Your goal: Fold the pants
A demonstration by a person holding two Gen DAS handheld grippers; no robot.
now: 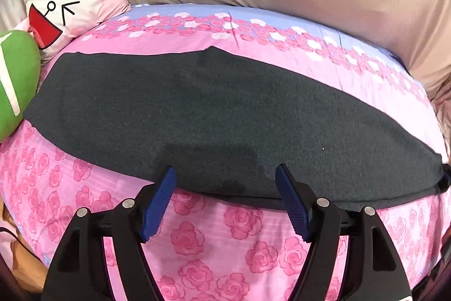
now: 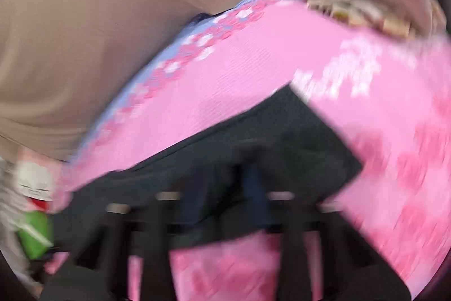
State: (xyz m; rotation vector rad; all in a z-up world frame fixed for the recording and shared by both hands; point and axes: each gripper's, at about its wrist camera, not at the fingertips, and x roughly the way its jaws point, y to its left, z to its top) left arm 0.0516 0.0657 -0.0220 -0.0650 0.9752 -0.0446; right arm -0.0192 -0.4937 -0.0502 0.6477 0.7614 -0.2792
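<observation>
The dark grey pants [image 1: 225,114] lie flat on the rose-print bed sheet [image 1: 214,241] as one long band, apparently already halved lengthwise; crosswise folds look still to come. The left gripper [image 1: 225,202] stands wide, empty, its jaws straddling the near hem. The right gripper [image 2: 253,188] (badly blurred) is closed, seemingly pinching the cloth's edge. Cushions crowd the pants' far-left end; bare sheet lies beyond.

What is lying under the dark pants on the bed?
Under the pants lies the pink rose-print sheet, showing on all sides around them. The sheet directly beneath is covered, so anything between the two cannot be seen.
</observation>
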